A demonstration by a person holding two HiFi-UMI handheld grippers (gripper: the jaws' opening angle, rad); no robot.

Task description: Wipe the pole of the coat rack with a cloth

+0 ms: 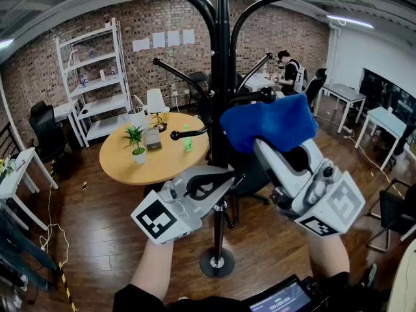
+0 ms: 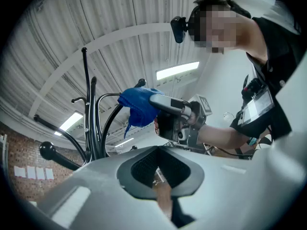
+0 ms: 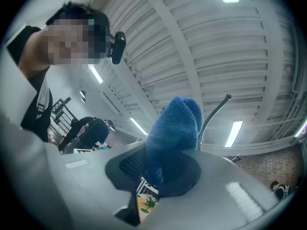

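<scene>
One coat rack, black, its pole (image 1: 221,77) upright on a round base (image 1: 216,262) on the wood floor.

One blue cloth (image 1: 270,119), bunched, at the pole's right side among the lower hook arms; whether it presses on the pole cannot be told.

Right gripper (image 1: 260,147): right of the pole, raised and tilted up towards it, jaws clamped on the cloth, which bulges out past their tips. Right forearm (image 1: 328,255) reaches up from the lower edge.

Left gripper (image 1: 224,179): lower, lying nearly level, its tips just in front of the pole below the cloth, jaws pressed together with nothing between them. Left forearm (image 1: 156,265) rises left of the base.

One round wooden table (image 1: 153,161), behind and left of the pole, bearing a small potted plant (image 1: 136,142).

One white shelf unit (image 1: 94,77), further left against the brick wall.
</scene>
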